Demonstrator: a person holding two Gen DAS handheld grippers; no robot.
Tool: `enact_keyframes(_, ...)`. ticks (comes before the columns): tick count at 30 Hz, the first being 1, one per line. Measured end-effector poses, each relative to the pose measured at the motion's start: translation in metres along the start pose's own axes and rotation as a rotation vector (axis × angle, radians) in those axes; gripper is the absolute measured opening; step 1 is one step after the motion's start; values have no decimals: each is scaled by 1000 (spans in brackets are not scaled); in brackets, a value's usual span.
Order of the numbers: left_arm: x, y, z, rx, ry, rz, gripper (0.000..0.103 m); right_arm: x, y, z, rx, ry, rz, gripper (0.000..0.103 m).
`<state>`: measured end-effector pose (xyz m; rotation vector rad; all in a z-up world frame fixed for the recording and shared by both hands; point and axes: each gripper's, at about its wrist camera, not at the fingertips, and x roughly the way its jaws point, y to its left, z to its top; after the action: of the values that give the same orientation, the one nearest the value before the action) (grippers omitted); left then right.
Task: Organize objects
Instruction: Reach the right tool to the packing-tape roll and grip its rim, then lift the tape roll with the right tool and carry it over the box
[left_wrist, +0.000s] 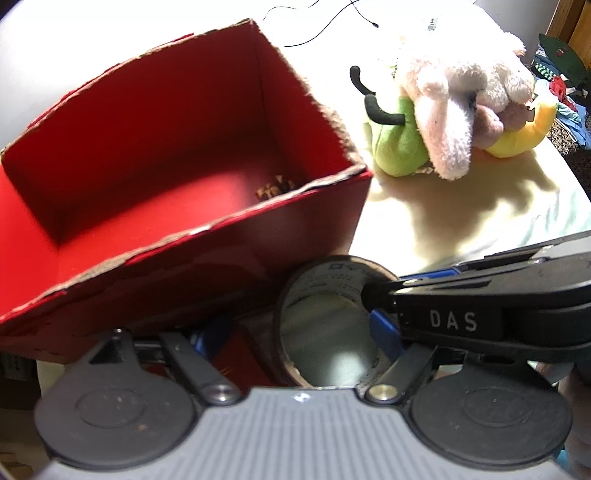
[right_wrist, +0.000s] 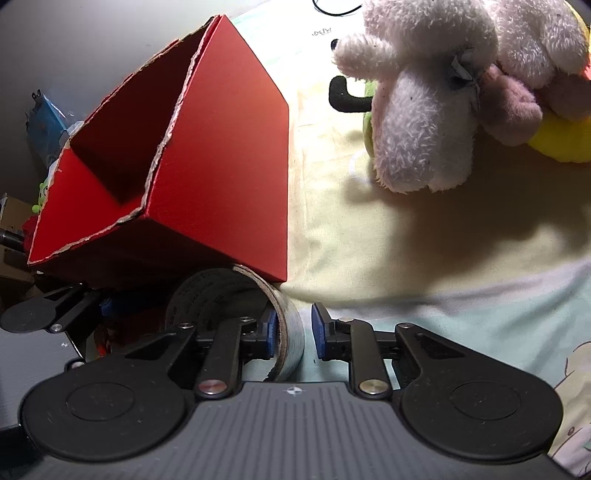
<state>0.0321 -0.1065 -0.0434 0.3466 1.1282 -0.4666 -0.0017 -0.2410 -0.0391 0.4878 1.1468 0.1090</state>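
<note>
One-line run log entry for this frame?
right gripper: straddles brown tape roll wall, closure unclear | left gripper: around roll | red cardboard box: open

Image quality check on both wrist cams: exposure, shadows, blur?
Left wrist view: bedsheet behind the red box is blown out to near white, a hard sunlit patch falls on the box floor, and the plush toys cast sharp shadows. The close tape roll is soft. Right wrist view: dimmer and warmer, box stretched by fisheye, left edge murky.
</note>
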Motion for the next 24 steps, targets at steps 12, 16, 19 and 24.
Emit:
enact_keyframes(12, 5, -15, 3, -43, 56, -52, 66, -13, -21, -9, 19, -21, -18, 18)
enact_keyframes(16, 5, -22, 4, -32, 75, -47, 53, -17, -26, -13, 18, -25, -17, 14)
enact_keyframes(19, 4, -26, 4, -34, 76, -44, 49, -19, -32, -14, 27, -26, -12, 11)
enact_keyframes(24, -1, -35, 6, -24, 72, -40, 44, -28, -36, -16, 13, -37, -20, 9)
